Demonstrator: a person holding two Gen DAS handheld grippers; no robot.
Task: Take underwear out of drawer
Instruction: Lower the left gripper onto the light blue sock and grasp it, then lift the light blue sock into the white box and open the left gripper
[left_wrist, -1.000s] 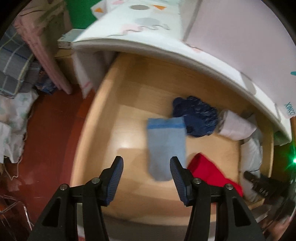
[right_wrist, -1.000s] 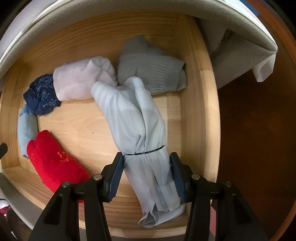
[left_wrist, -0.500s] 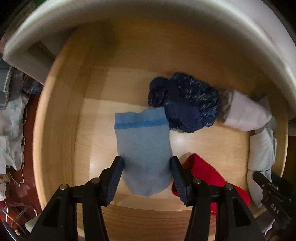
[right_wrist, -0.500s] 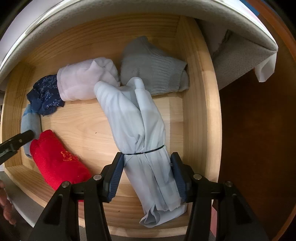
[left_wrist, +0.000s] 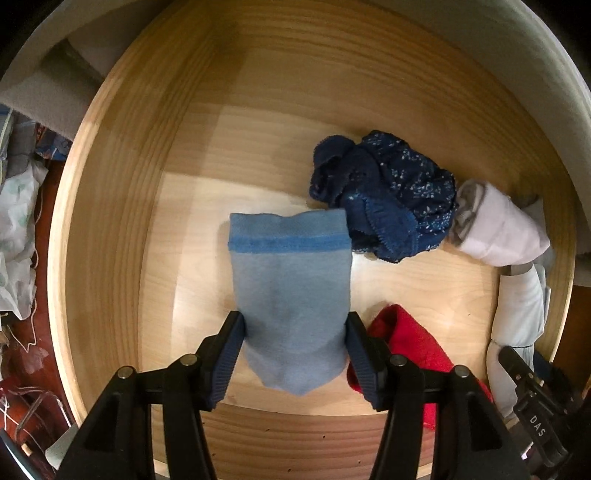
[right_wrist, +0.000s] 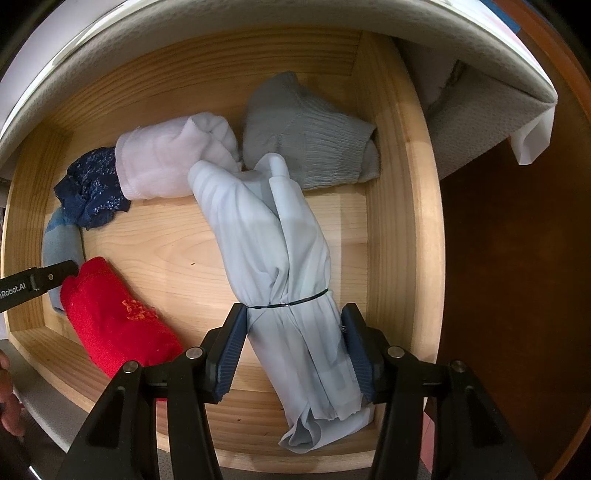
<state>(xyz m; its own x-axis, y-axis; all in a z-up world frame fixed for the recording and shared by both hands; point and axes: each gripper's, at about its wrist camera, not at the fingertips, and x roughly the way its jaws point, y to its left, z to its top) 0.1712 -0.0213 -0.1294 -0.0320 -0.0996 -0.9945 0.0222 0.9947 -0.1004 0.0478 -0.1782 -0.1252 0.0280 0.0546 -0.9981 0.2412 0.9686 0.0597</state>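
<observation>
Drawer (left_wrist: 122, 206) nearer; left gripper (left_wrist: 295, 347) astride blue garment (left_wrist: 291, 295).

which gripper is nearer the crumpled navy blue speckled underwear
Left. The left gripper straddles the light blue folded garment that touches the navy underwear. The right gripper sits farther off, astride the pale blue tied bundle.

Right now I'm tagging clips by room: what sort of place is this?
Likely a bedroom: an open wooden drawer holding rolled underwear and socks, with laundry piled on the floor beside it.
</observation>
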